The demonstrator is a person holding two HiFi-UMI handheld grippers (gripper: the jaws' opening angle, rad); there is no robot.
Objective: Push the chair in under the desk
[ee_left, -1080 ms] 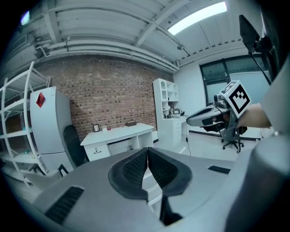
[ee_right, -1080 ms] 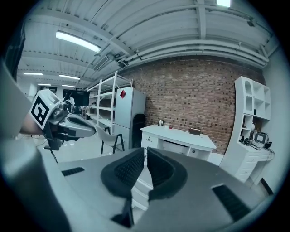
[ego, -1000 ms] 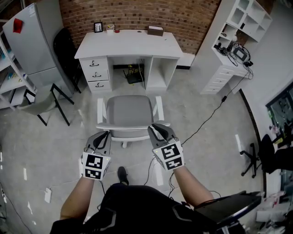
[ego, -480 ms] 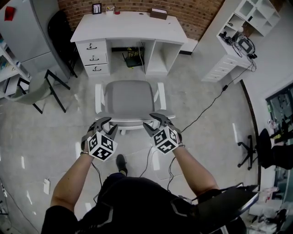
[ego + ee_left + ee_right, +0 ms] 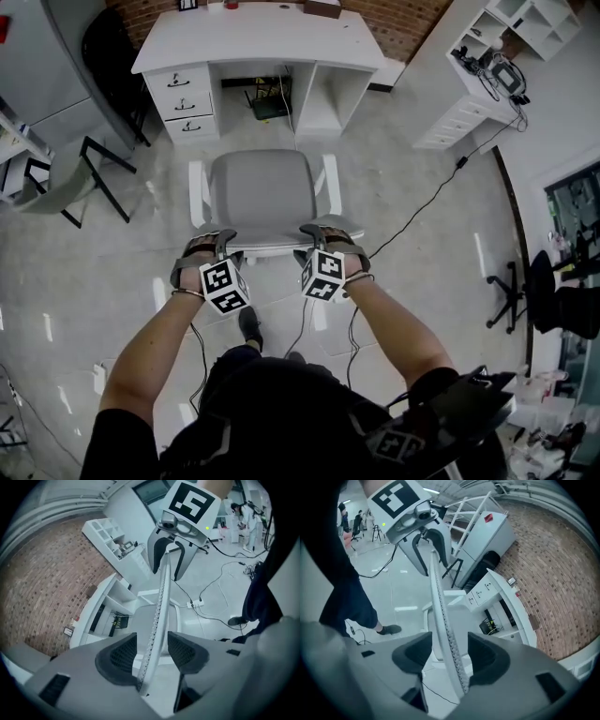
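A white-framed chair with a grey seat [image 5: 262, 187] stands in front of the white desk [image 5: 258, 42], outside the knee space. Its backrest top edge [image 5: 267, 251] faces me. My left gripper [image 5: 216, 242] straddles that edge on the left, and my right gripper [image 5: 317, 234] straddles it on the right. In the left gripper view the perforated backrest rim [image 5: 159, 597] runs between the jaws of the left gripper [image 5: 150, 653], which are opening, with gaps on both sides. In the right gripper view the rim [image 5: 438, 602] likewise passes between the right gripper [image 5: 445, 656], also opening and not pressing.
A grey side chair with black legs [image 5: 66, 183] stands to the left, next to a grey cabinet [image 5: 42, 56]. White shelving [image 5: 478, 75] lines the right wall. A cable [image 5: 422, 211] crosses the floor on the right. My shoe [image 5: 248, 328] is behind the chair.
Both grippers moved forward onto the chair's backrest edge. Their jaws went from shut to spread on either side of the rim.
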